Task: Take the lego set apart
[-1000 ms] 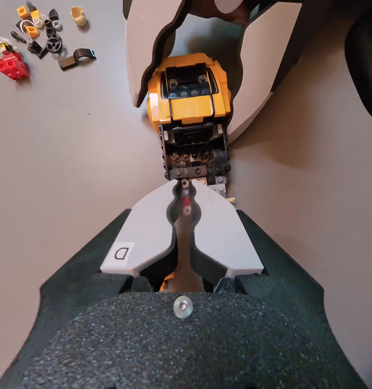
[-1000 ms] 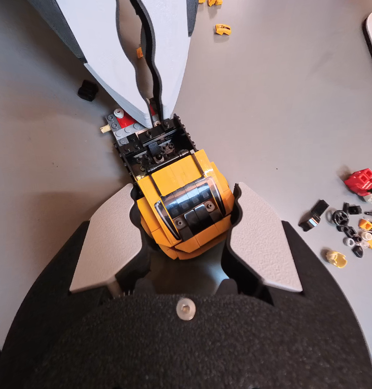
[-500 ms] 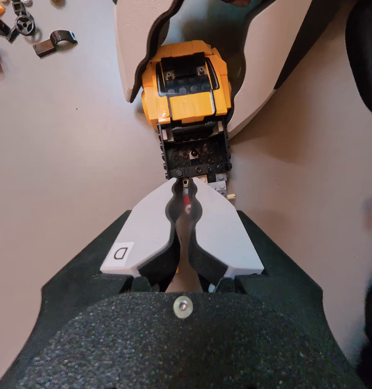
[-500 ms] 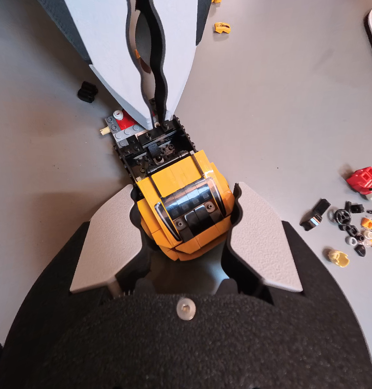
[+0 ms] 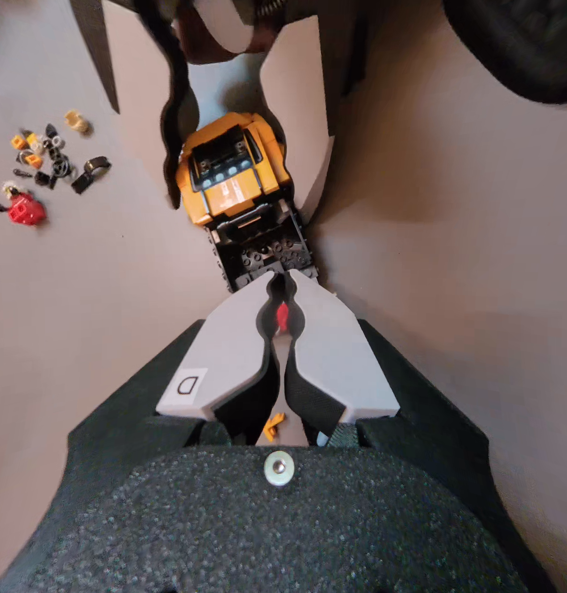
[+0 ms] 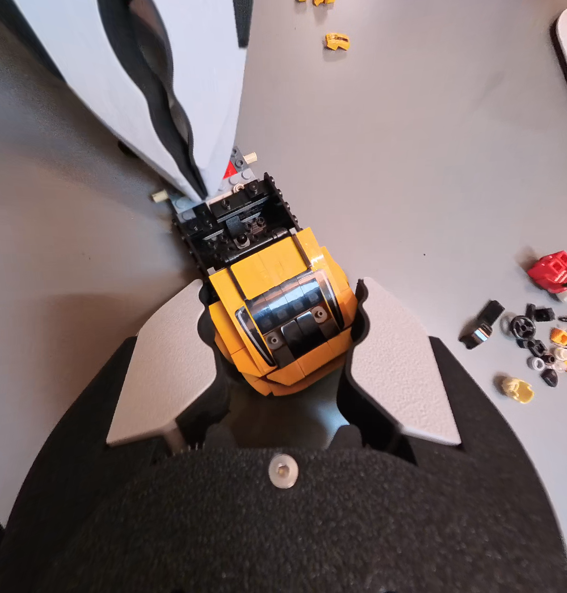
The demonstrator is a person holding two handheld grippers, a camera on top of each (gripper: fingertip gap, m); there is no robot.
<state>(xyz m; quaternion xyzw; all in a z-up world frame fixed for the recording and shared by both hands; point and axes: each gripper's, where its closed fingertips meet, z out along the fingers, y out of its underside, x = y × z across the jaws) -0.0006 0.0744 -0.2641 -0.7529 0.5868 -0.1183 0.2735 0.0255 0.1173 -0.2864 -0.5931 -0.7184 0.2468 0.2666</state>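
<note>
Orange lego car point(image 6: 275, 321) sits clamped at its nose in the right claw point(image 6: 279, 324); left claw point(image 5: 283, 279), pinched nearly together on the black rear chassis point(image 5: 269, 256), is prying. Next, I'd judge: pull apart steadily.

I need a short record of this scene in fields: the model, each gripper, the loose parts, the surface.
model: orange lego car, partly stripped, black chassis exposed
right gripper: closed around the car's orange end
left gripper: nearly closed at the chassis end; what it pinches is unclear
loose parts: small pile with a red piece, beside the car
surface: grey table
</note>
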